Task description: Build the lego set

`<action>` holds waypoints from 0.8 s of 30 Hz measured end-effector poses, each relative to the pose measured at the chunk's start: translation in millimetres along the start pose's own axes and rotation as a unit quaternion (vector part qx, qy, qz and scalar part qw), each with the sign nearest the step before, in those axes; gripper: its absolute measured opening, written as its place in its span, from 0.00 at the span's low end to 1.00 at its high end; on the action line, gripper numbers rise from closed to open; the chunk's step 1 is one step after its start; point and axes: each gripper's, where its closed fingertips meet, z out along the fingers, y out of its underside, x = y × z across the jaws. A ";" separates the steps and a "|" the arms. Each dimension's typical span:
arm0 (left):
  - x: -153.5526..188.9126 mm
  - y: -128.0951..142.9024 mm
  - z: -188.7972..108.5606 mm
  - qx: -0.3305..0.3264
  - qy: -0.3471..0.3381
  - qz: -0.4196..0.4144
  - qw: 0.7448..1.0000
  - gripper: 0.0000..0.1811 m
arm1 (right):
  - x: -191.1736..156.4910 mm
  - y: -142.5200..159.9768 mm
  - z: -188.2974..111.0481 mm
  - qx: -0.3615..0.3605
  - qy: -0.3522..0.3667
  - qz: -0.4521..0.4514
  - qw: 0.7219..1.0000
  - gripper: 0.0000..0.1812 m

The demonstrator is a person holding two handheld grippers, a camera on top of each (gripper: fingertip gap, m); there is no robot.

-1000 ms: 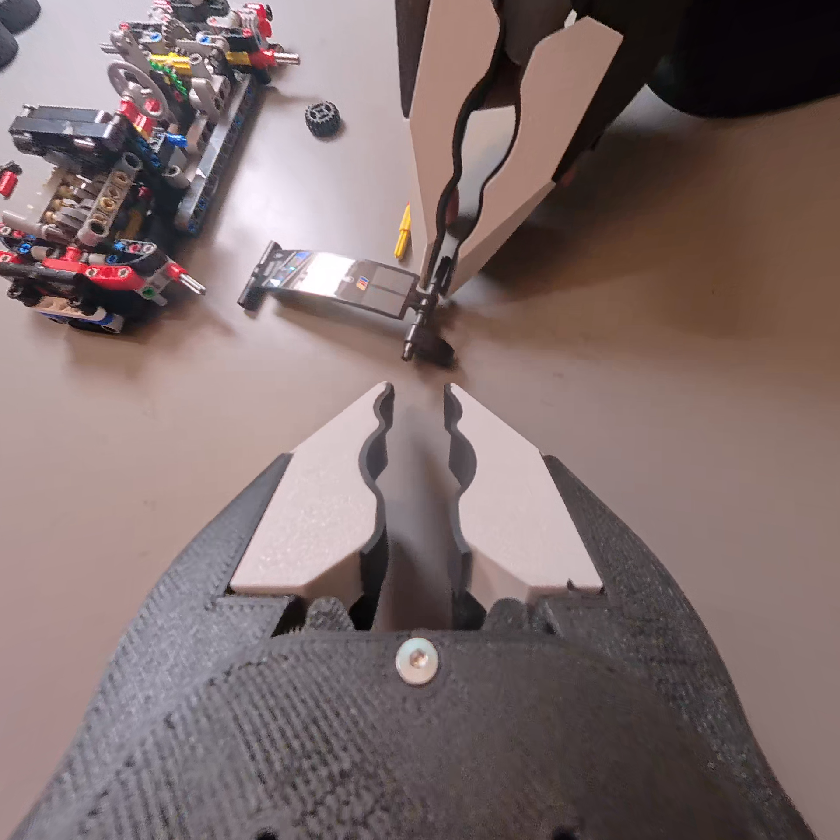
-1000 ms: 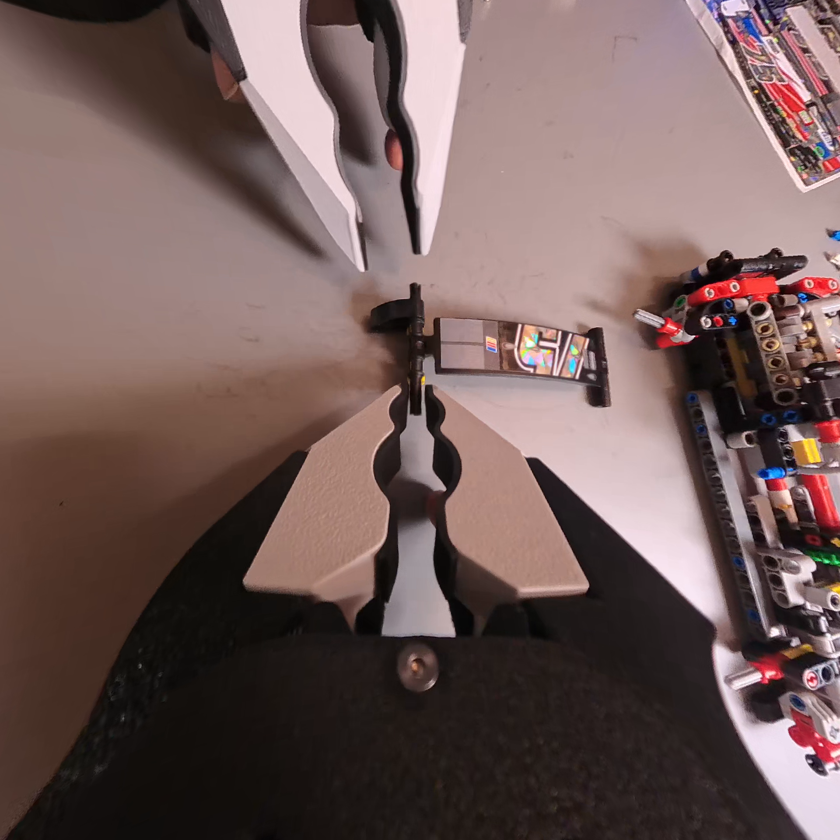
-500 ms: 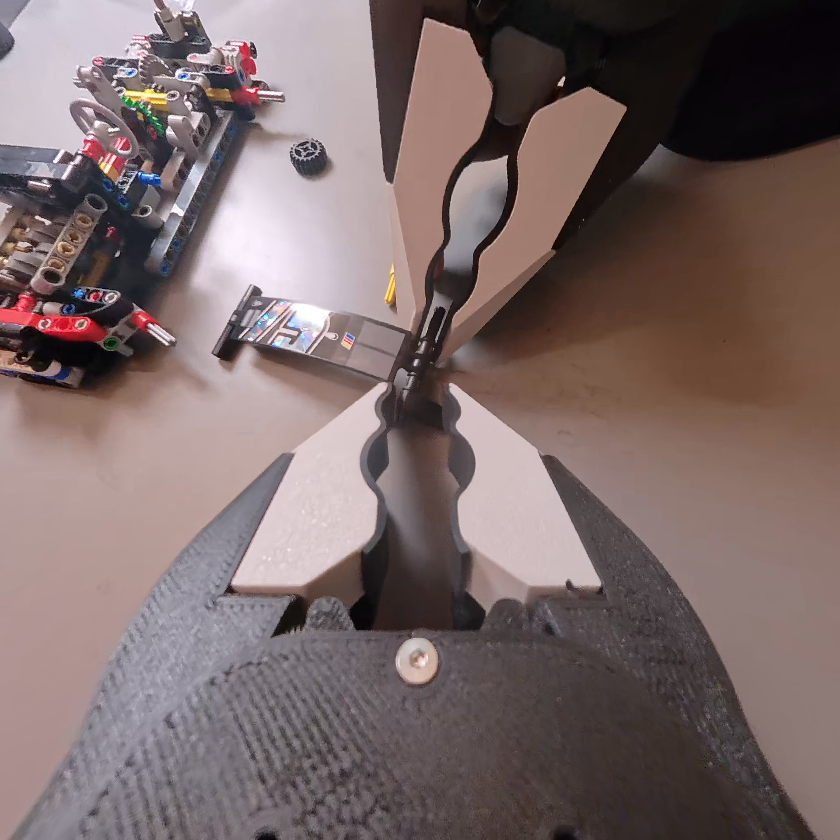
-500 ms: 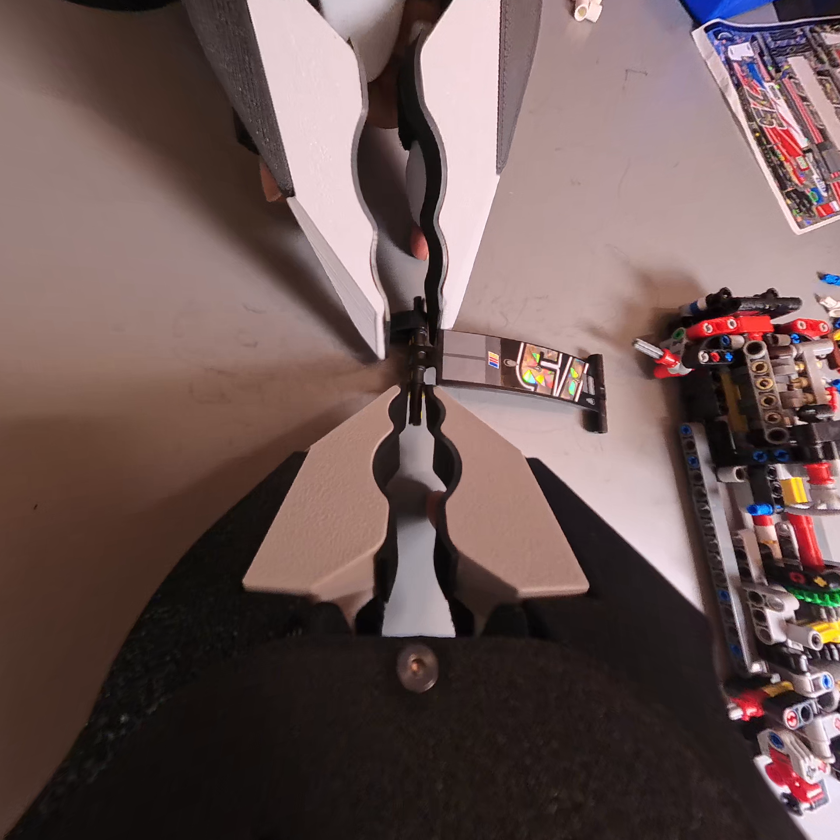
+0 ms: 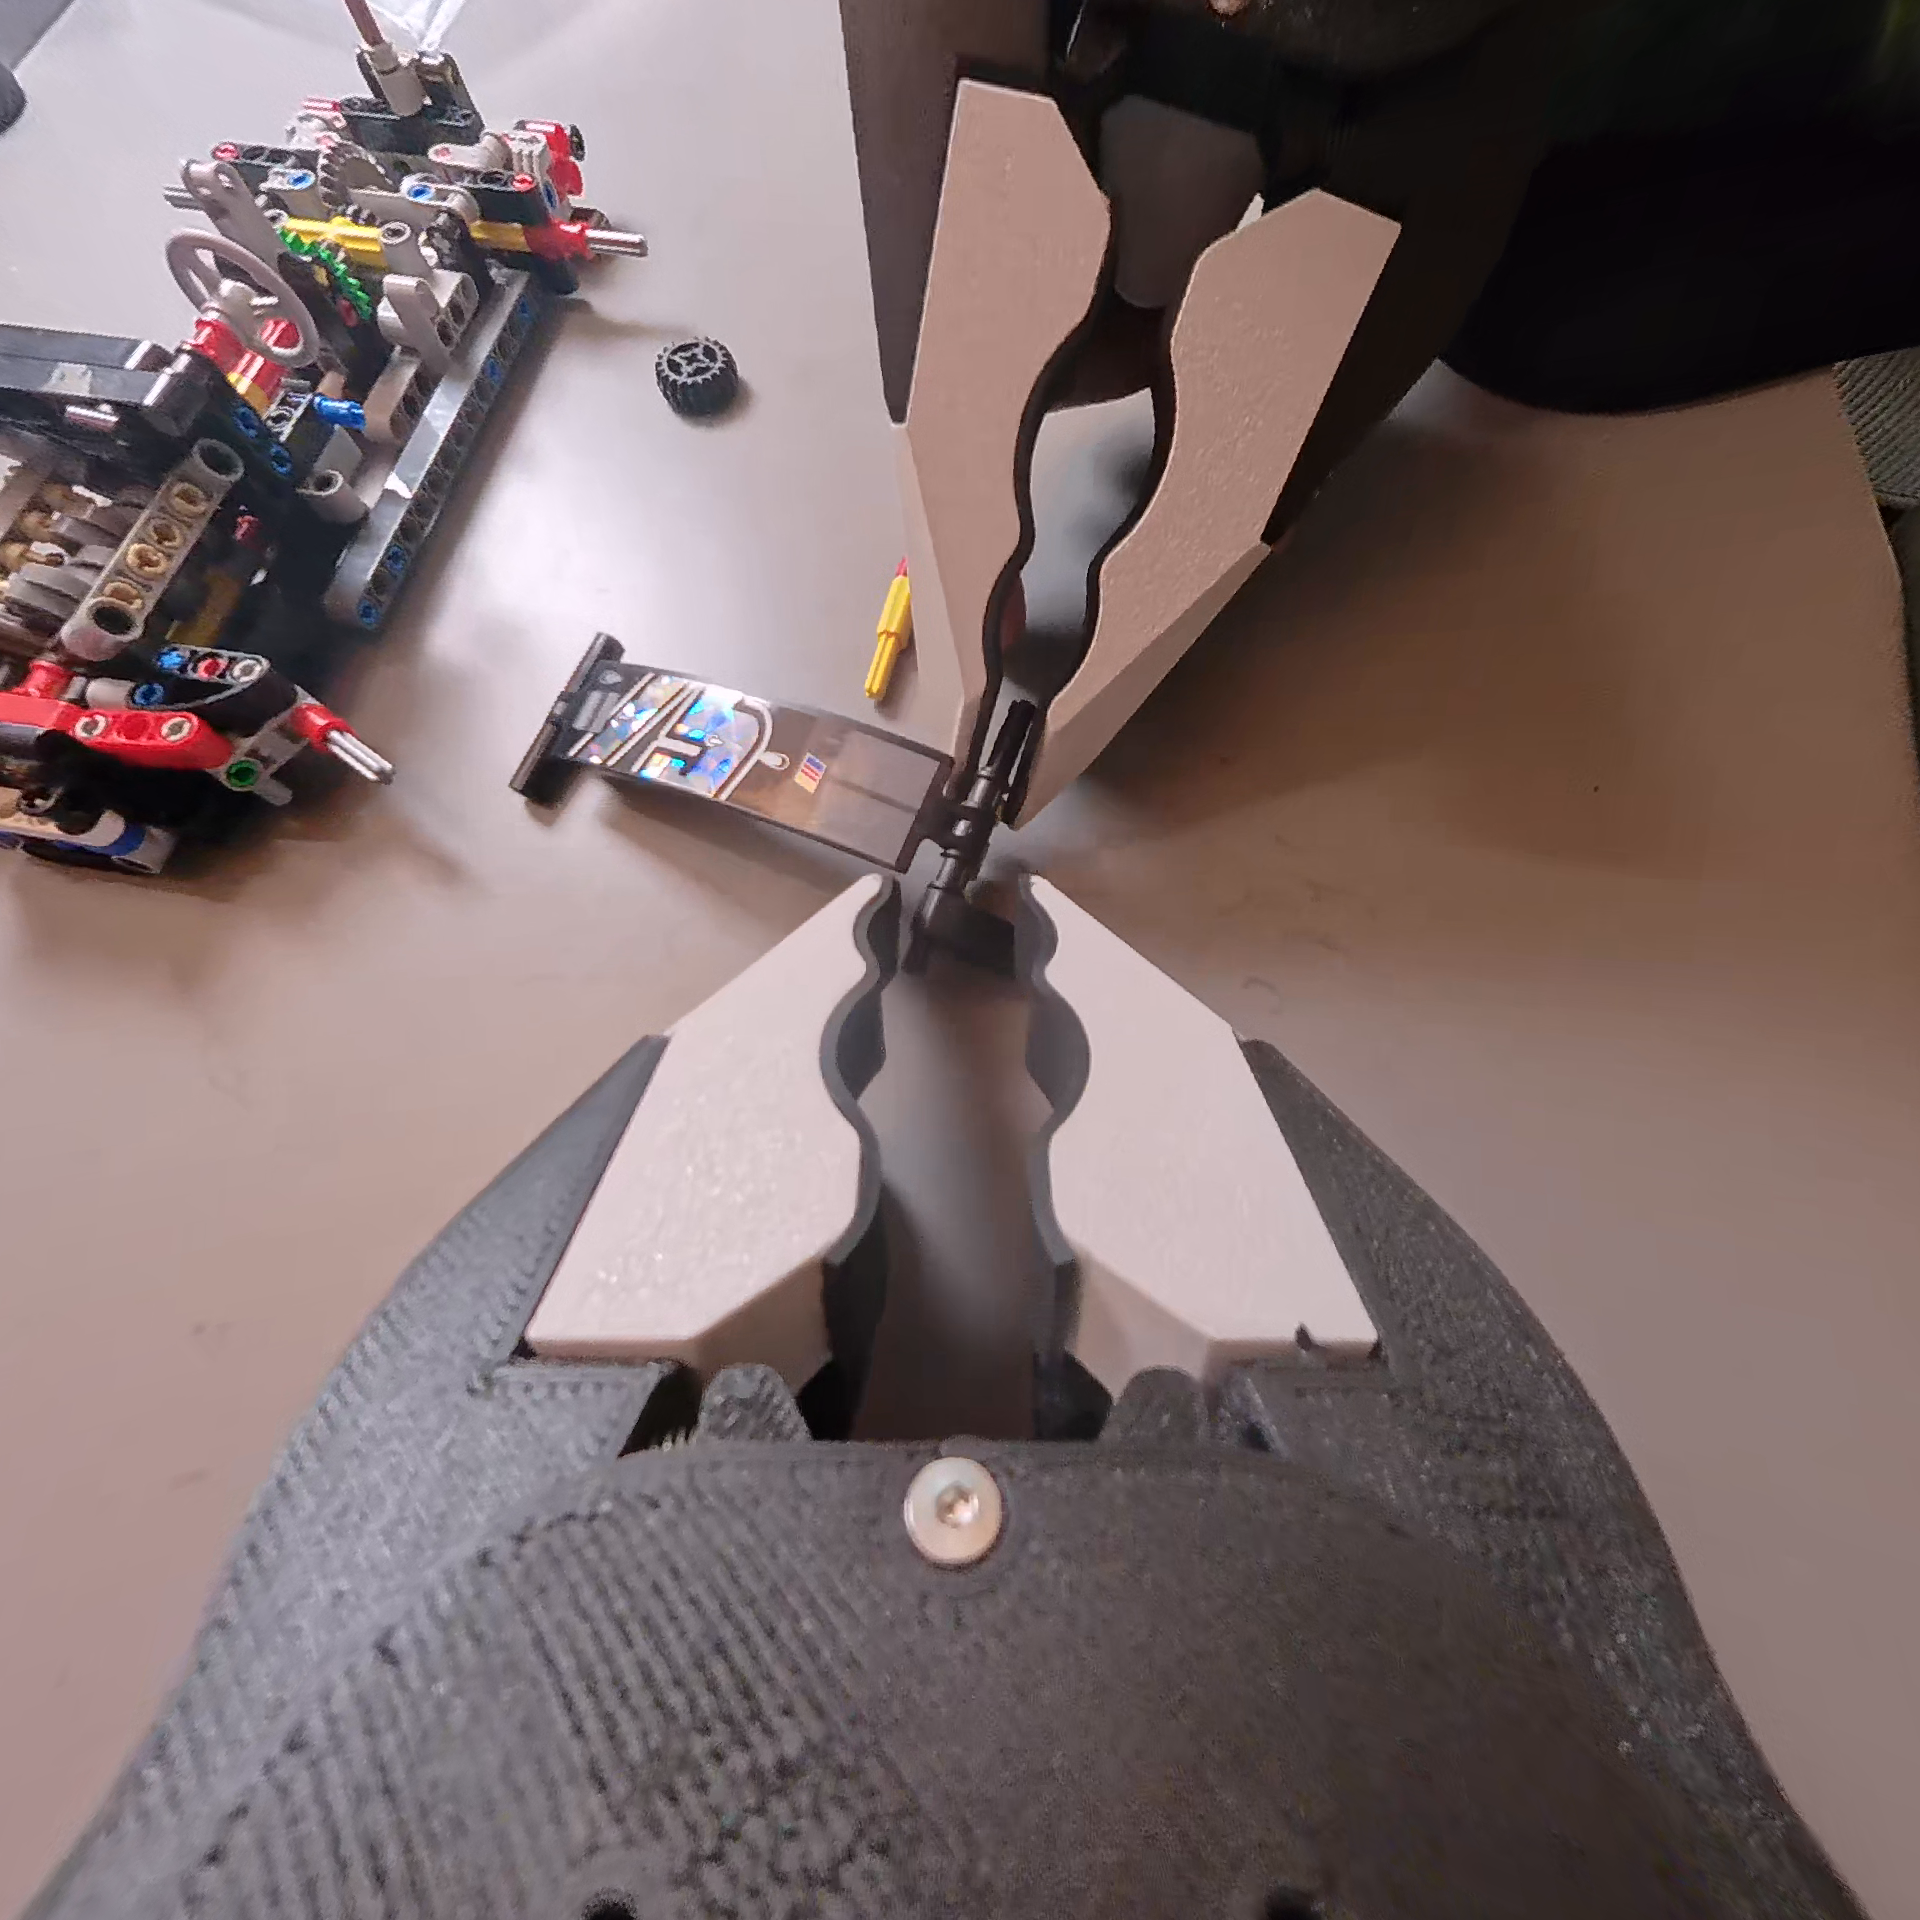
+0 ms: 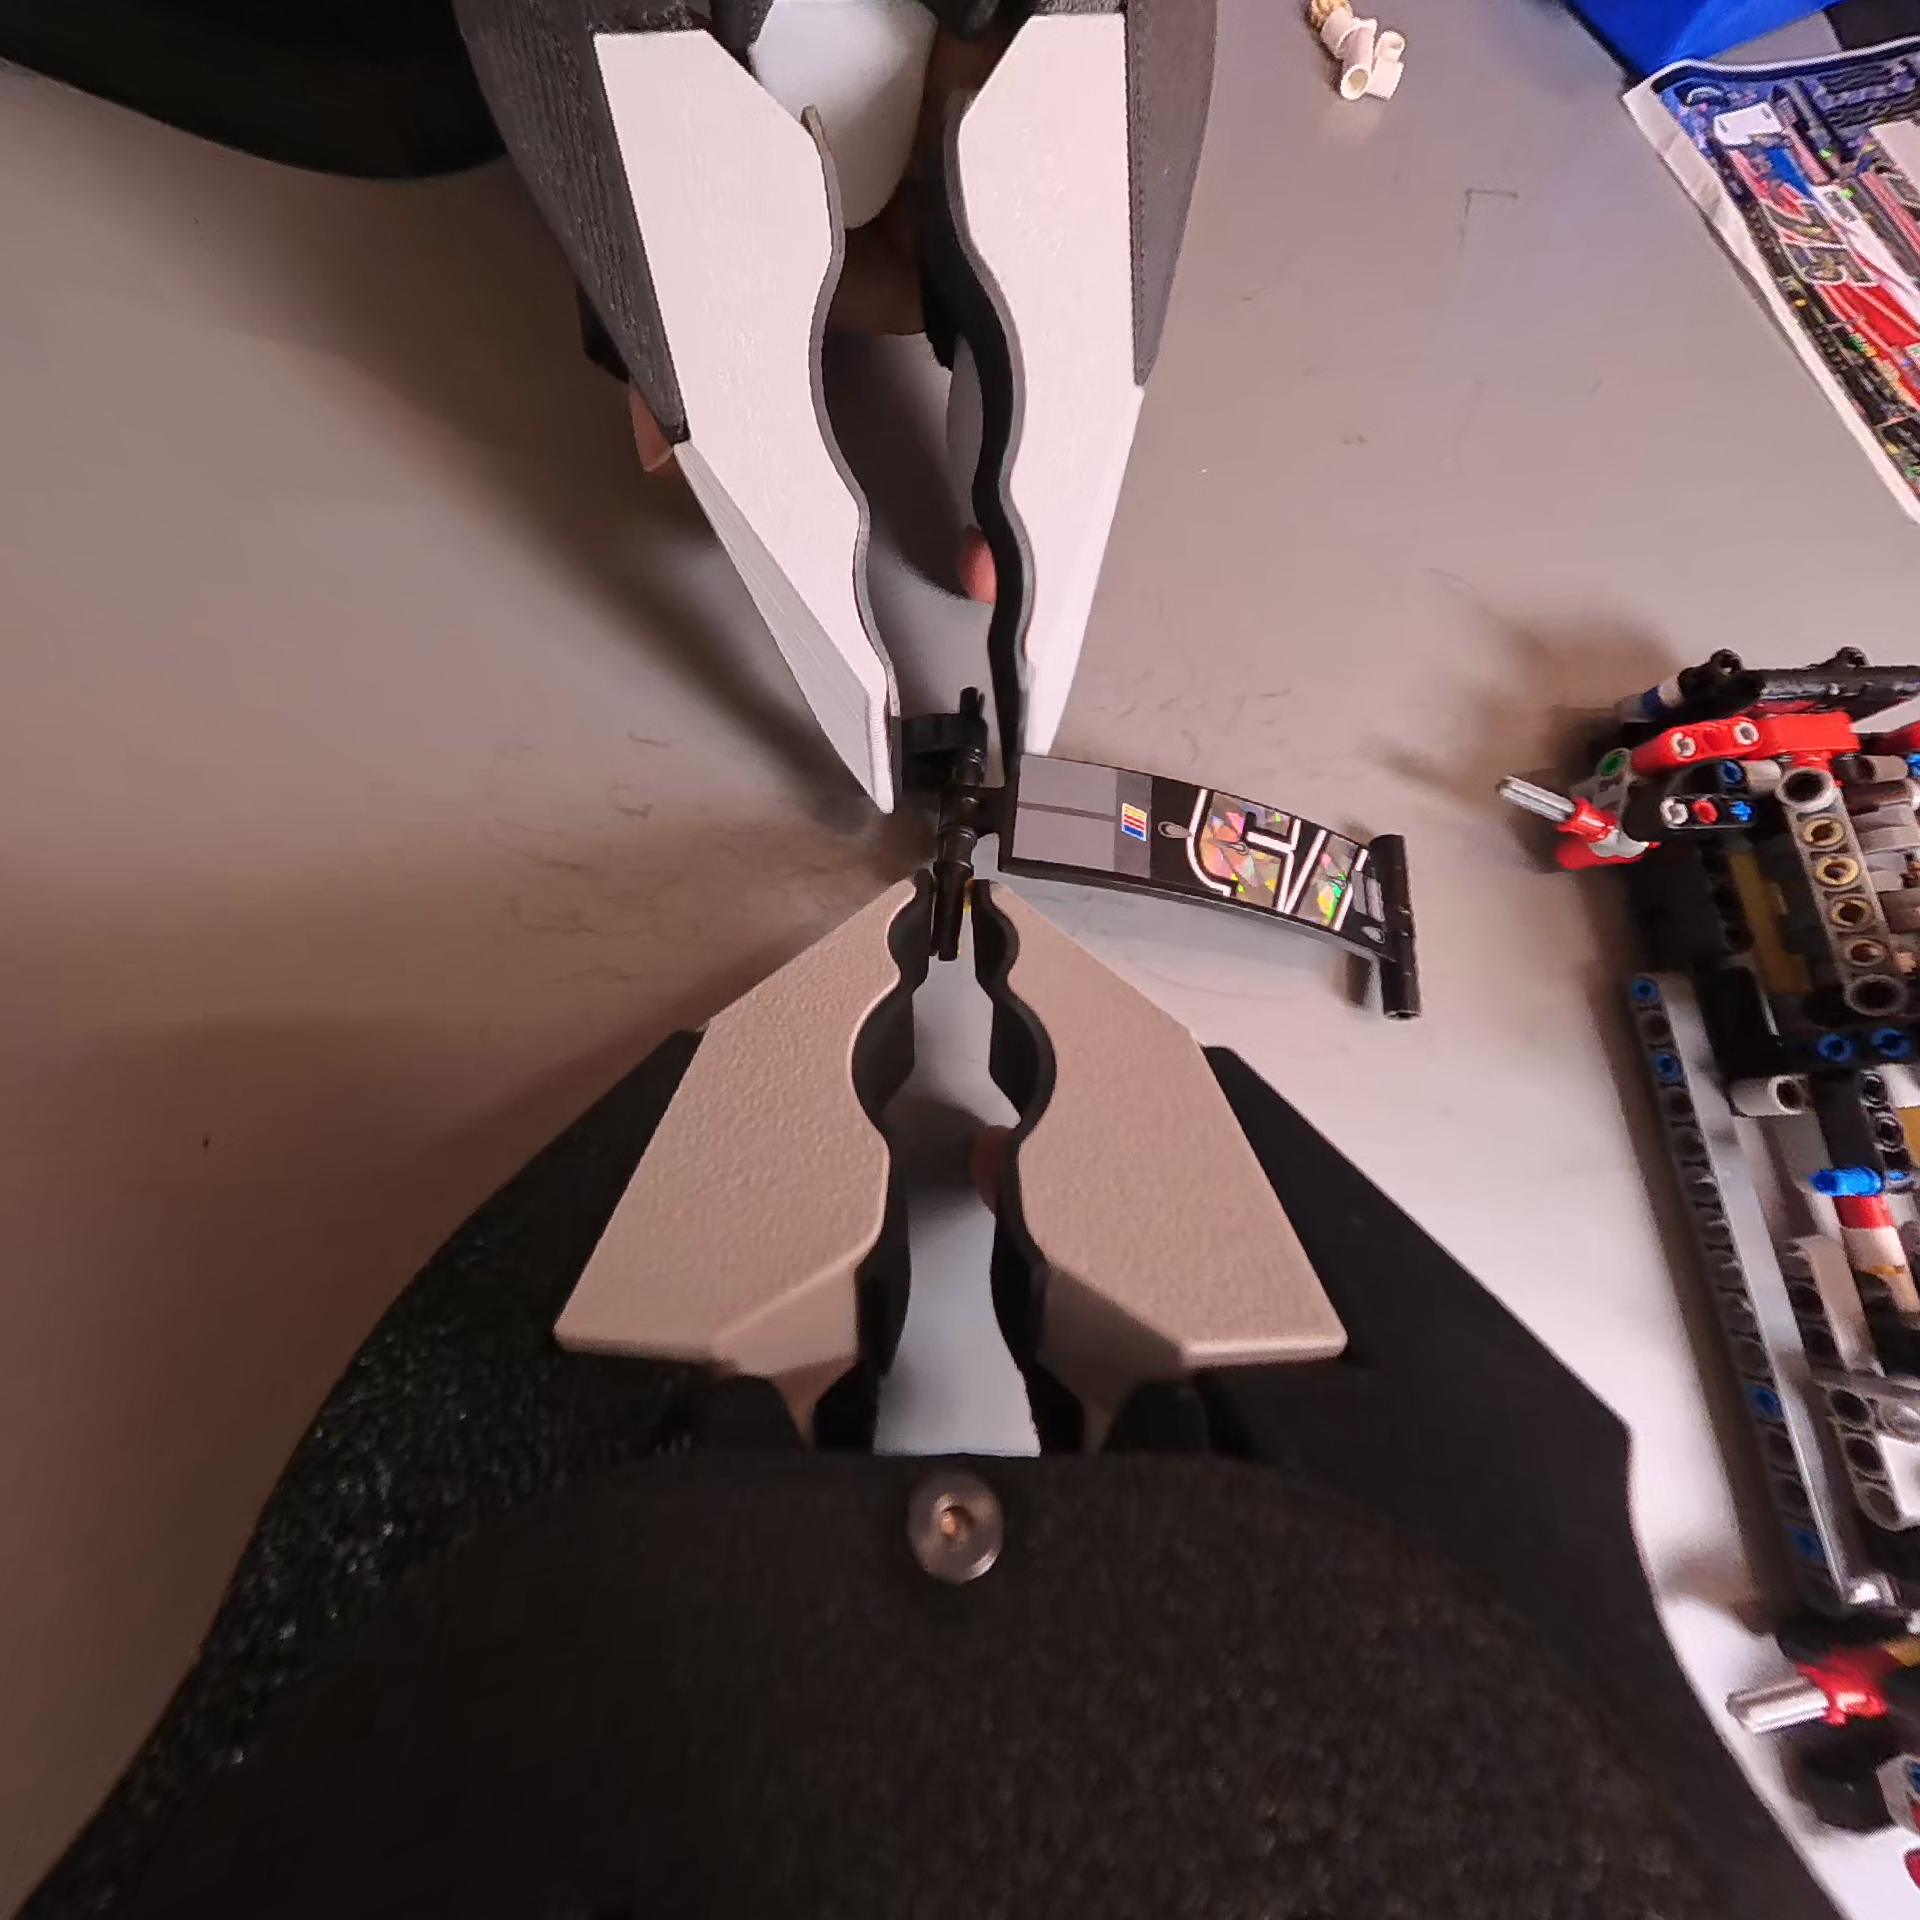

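Observation:
A black curved panel [image 5: 727,748] with a shiny sticker lies on the table; it also shows in the right wrist view [image 6: 1195,852]. A thin black axle [image 5: 971,810] sticks out along its near end. My right gripper [image 6: 948,899] is shut on one end of this axle [image 6: 954,831]; it comes in from the top in the left wrist view [image 5: 992,769]. A small black connector [image 5: 961,935] sits on the axle's other end. My left gripper [image 5: 956,883] is open, its fingers on either side of the connector [image 6: 935,732]. It faces the right gripper tip to tip [image 6: 951,769].
The partly built car chassis [image 5: 208,468] stands to the left, on the right in the right wrist view [image 6: 1818,935]. A small black toothed wheel [image 5: 696,366] and a yellow pin [image 5: 888,644] lie near the right gripper. The instruction booklet [image 6: 1818,208] and small white parts [image 6: 1361,52] lie farther off. My left and right fingertips are right by each other. Left tips and right tips are each some 15 cm from the small black toothed wheel [image 5: 696,366].
My left gripper has moved forward until the black connector is between its fingers. The right gripper has kept its hold on the axle, and the panel has shifted slightly.

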 end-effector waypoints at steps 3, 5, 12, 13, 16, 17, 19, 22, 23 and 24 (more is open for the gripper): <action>-0.7 0.0 0.4 0.000 -0.003 0.001 1.000 0.11 | 0.2 0.7 0.1 -0.007 0.003 0.013 1.000 0.02; 0.0 0.6 1.1 -0.002 -0.003 0.004 1.000 0.11 | -0.1 1.3 0.1 -0.012 0.002 0.020 1.000 0.02; 1.9 1.2 2.6 -0.006 -0.002 0.010 1.000 0.09 | -1.5 2.7 0.7 -0.027 0.008 0.024 0.999 0.02; 2.4 1.4 2.6 -0.007 -0.001 0.010 1.000 0.09 | -1.9 2.7 1.0 -0.028 0.009 0.022 0.999 0.02; 3.8 2.3 2.9 -0.009 0.002 0.010 1.000 0.10 | -2.4 2.6 1.5 -0.029 0.010 0.018 0.999 0.02; 4.3 2.4 2.7 -0.009 0.003 0.010 1.000 0.10 | -2.5 2.7 1.6 -0.029 0.011 0.016 0.999 0.02; 5.4 2.8 2.1 -0.010 0.006 0.010 1.000 0.10 | -2.7 2.7 1.7 -0.029 0.012 0.013 0.999 0.02; 7.4 3.6 1.1 -0.011 0.008 0.011 1.000 0.10 | -3.4 2.7 1.3 -0.027 0.012 0.007 1.000 0.02; 7.8 3.9 1.0 -0.012 0.007 0.013 1.000 0.10 | -3.7 2.8 1.1 -0.026 0.012 0.006 1.000 0.02; 8.2 4.1 1.0 -0.013 0.006 0.016 1.000 0.10 | -4.3 2.8 1.1 -0.026 0.011 0.003 1.000 0.02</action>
